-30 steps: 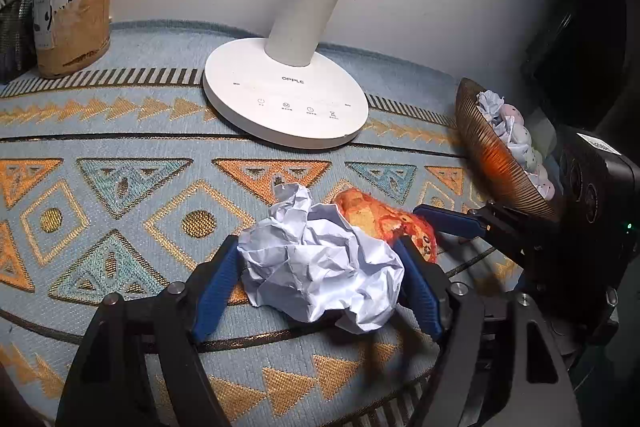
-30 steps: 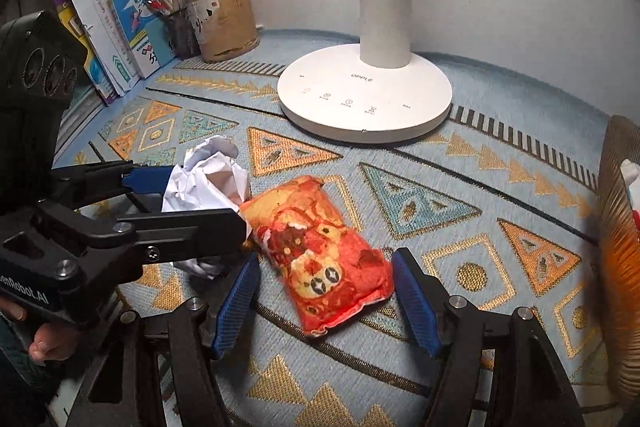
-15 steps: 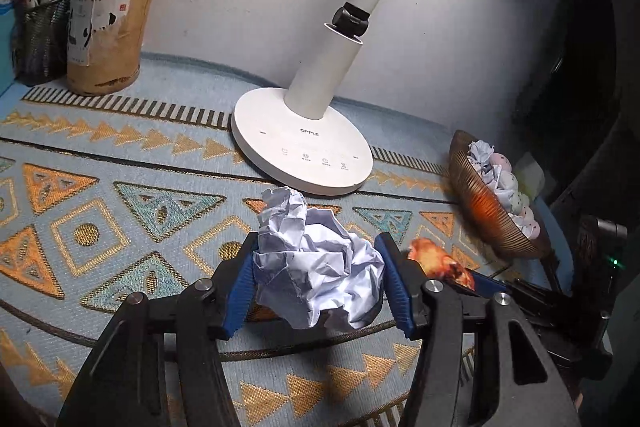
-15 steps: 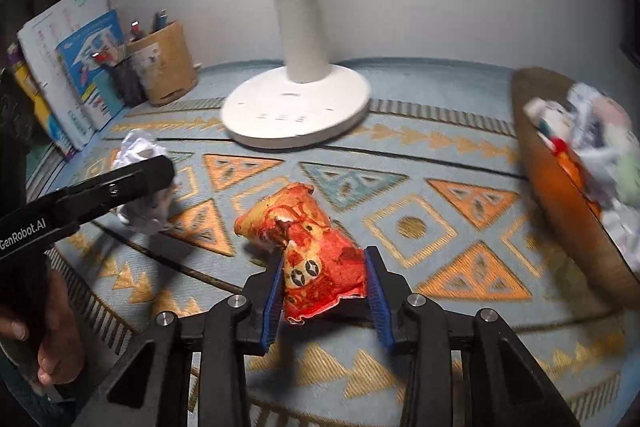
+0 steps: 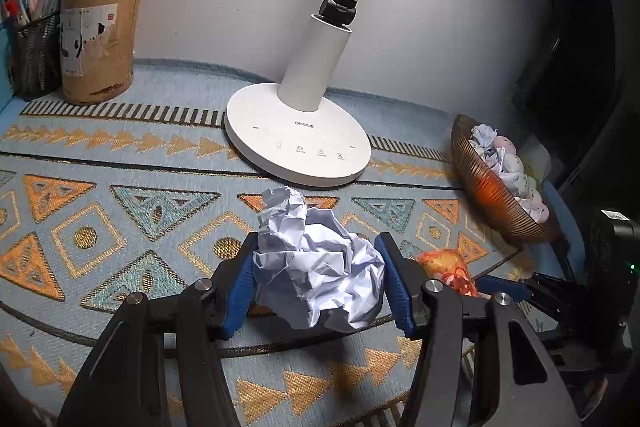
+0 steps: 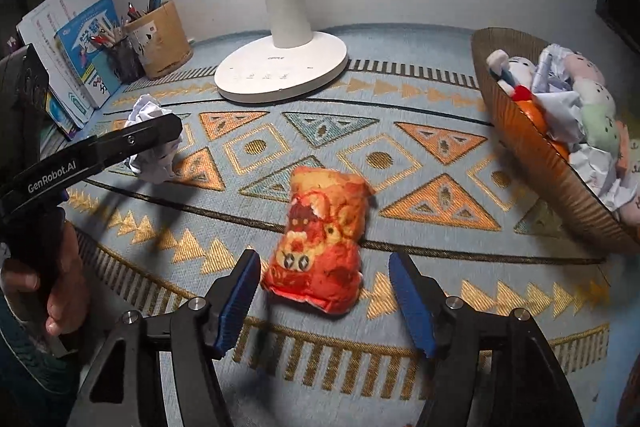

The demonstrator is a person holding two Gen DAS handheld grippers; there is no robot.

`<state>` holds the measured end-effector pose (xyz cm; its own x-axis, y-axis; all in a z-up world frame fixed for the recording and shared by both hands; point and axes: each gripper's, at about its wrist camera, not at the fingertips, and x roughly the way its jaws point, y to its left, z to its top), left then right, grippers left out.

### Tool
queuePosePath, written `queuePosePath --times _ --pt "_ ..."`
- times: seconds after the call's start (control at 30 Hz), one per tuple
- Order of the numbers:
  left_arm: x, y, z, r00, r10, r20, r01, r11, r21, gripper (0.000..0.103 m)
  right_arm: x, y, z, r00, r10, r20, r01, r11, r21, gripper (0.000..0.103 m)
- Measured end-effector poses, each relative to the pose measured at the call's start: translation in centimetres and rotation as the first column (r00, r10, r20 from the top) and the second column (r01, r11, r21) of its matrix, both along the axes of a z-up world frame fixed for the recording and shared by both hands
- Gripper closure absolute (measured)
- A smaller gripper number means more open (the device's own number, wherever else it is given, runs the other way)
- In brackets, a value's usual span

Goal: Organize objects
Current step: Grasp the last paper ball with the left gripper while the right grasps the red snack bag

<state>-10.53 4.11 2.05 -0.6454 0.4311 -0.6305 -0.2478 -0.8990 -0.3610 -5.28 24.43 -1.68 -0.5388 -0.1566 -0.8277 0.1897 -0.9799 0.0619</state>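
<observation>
The mat (image 5: 120, 163) is pale blue with orange and teal triangles, gold diamonds and black lines. The crumpled paper ball (image 5: 320, 267) is white. The snack packet (image 6: 320, 239) is red-orange with yellow print. The desk lamp (image 5: 298, 147) is white; the ribbed bowl (image 6: 532, 147) is brown.

- "OPPLE" stood printed in small grey letters on the white lamp base (image 5: 297, 151), on its top face just below the stem; the same mark showed in the right wrist view (image 6: 280, 71) but too small to read there.
- "GenRobot.AI" ran in white letters along the black finger of the left gripper (image 6: 52, 175).
- Four small icons sat in a row near the base's front edge; their captions were too small to read.
- Paper label on the brown pen holder (image 5: 98, 43) bore dark characters and a small red mark, not legible.
- Blue booklet (image 6: 93, 51) at the mat's back-left corner carried large characters, unreadable.
</observation>
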Motion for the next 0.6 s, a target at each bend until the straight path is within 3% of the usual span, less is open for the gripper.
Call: queuePosePath --times 0.1,0.2,0.27,0.37,0.6 --pt "0.1 0.4 0.1 1.0 -0.004 -0.012 0.004 1.0 -0.024 0.049 -1.1 -0.7 -0.8 1.0 -0.025 -0.018 0.026 1.0 0.011 0.038" --pt "0.2 0.9 0.2 1.0 -0.011 -0.023 0.01 0.999 -0.054 0.049 -1.2 -1.0 -1.0 0.998 -0.037 -0.047 0.039 0.999 0.037 0.045" --pt "0.3 1.1 0.2 0.999 -0.011 -0.031 0.009 0.998 -0.07 0.049 -1.0 -1.1 -1.1 0.997 -0.035 -0.069 0.039 0.998 0.051 0.059" --pt "0.6 1.4 0.4 0.999 -0.01 -0.049 0.005 0.996 -0.094 0.048 -0.7 -1.1 -0.9 0.996 -0.02 -0.082 0.023 0.999 0.037 0.07" --pt "2.0 3.4 1.1 0.992 -0.01 -0.122 -0.013 0.982 -0.189 0.048 2.4 -1.1 0.7 0.992 0.043 -0.115 -0.05 0.997 -0.061 0.074"
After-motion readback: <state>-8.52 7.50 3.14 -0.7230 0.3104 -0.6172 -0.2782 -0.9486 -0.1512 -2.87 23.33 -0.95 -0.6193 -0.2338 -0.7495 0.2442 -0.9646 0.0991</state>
